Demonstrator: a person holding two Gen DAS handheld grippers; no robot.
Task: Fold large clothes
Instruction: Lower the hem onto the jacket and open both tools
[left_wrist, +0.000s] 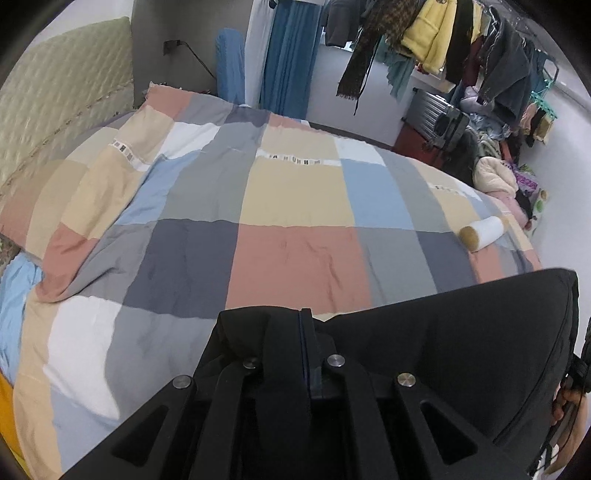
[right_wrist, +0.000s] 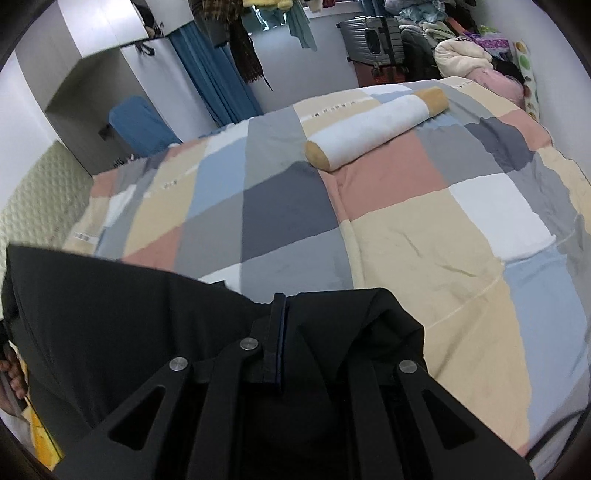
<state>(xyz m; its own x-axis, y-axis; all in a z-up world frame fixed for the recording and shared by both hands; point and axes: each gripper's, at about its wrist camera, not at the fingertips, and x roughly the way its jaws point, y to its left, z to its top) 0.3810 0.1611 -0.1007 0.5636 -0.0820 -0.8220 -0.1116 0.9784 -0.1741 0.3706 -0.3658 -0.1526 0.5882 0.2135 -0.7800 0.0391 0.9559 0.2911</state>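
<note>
A large black garment is stretched between my two grippers above the near edge of the bed. My left gripper is shut on one corner of it, with cloth bunched over the left finger. In the right wrist view the same black garment spreads to the left, and my right gripper is shut on its other corner, with cloth draped over the right finger. The lower part of the garment is hidden below both cameras.
The bed carries a patchwork quilt with a white and tan bolster pillow on it. A padded headboard, a clothes rack, a suitcase and piled clothes stand around it.
</note>
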